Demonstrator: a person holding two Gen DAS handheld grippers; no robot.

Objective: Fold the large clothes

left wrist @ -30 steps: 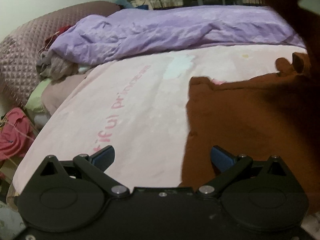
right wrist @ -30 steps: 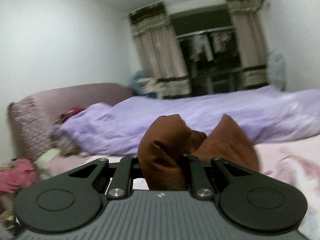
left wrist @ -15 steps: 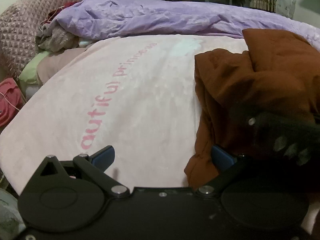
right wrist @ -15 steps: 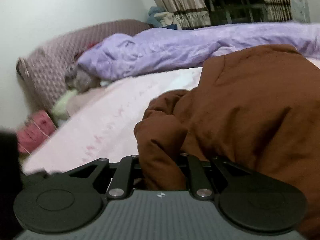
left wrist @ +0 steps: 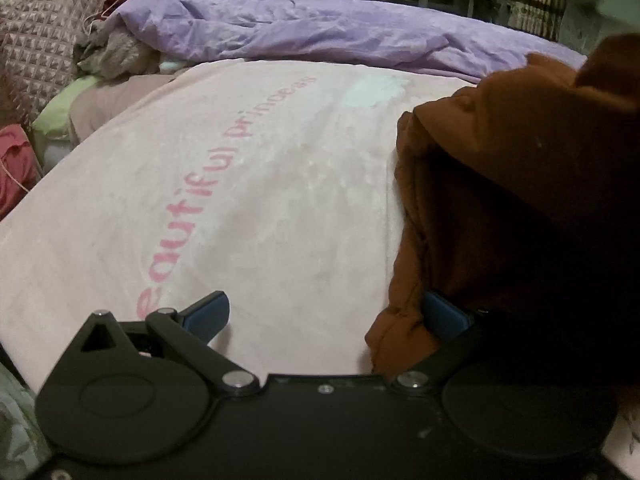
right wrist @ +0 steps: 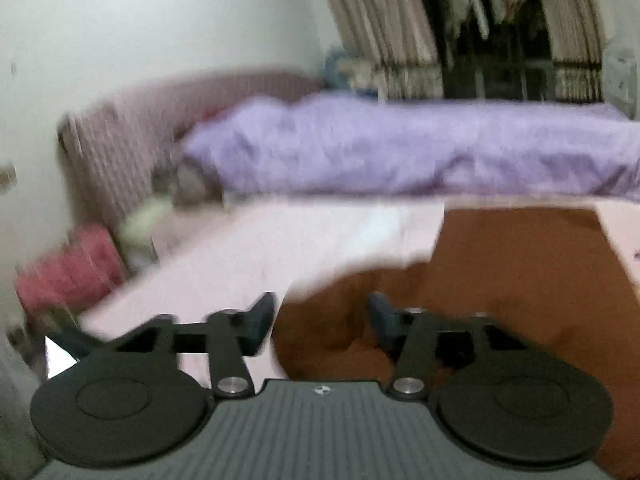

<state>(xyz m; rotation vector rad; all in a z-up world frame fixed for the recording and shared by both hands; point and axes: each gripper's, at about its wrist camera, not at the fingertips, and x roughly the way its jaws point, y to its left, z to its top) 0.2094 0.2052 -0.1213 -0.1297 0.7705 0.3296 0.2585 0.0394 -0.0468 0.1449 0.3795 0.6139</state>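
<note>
Brown garment point(left wrist: 520, 208) heaped at right of frame on pink blanket point(left wrist: 240, 200) over bed. Left claw point(left wrist: 324, 316) spread wide, garment edge against right finger, no grip. Right claw point(right wrist: 320, 320) opening, garment point(right wrist: 520, 272) lying between fingers, unpinched. Purple duvet point(left wrist: 320, 32) along top.

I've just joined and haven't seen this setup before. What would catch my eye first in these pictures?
The brown garment heaped on the right side of the pale pink blanket, which carries pink lettering across the bed. Behind them a rumpled purple quilt runs along the far side. The right gripper is opening over the brown cloth, its pads clear of it; the left gripper is open at the garment's edge.
</note>
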